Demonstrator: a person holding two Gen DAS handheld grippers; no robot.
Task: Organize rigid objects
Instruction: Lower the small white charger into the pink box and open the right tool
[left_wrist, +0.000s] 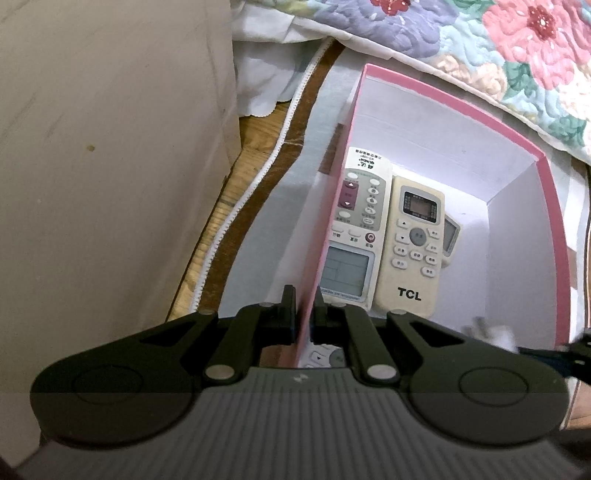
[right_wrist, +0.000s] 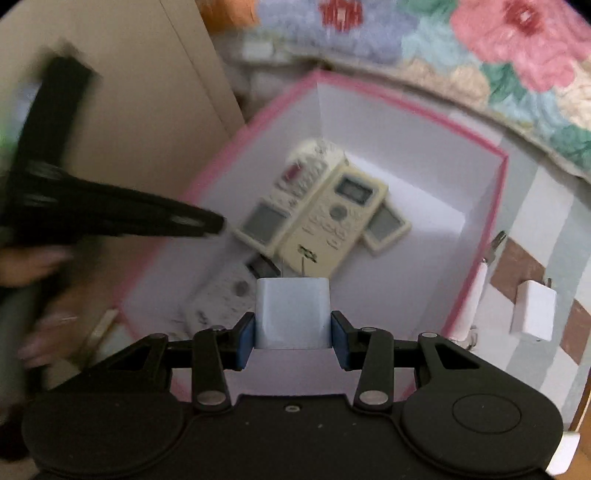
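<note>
A pink-rimmed white box holds several cream remote controls, among them a TCL remote. My left gripper is shut on the box's left wall; it shows blurred in the right wrist view. My right gripper is shut on a white plug charger, held above the box's near side, prongs pointing forward.
Another white charger and a white plug lie outside the box on the right, on a striped mat. A floral quilt hangs over the far side. A beige cabinet wall stands on the left.
</note>
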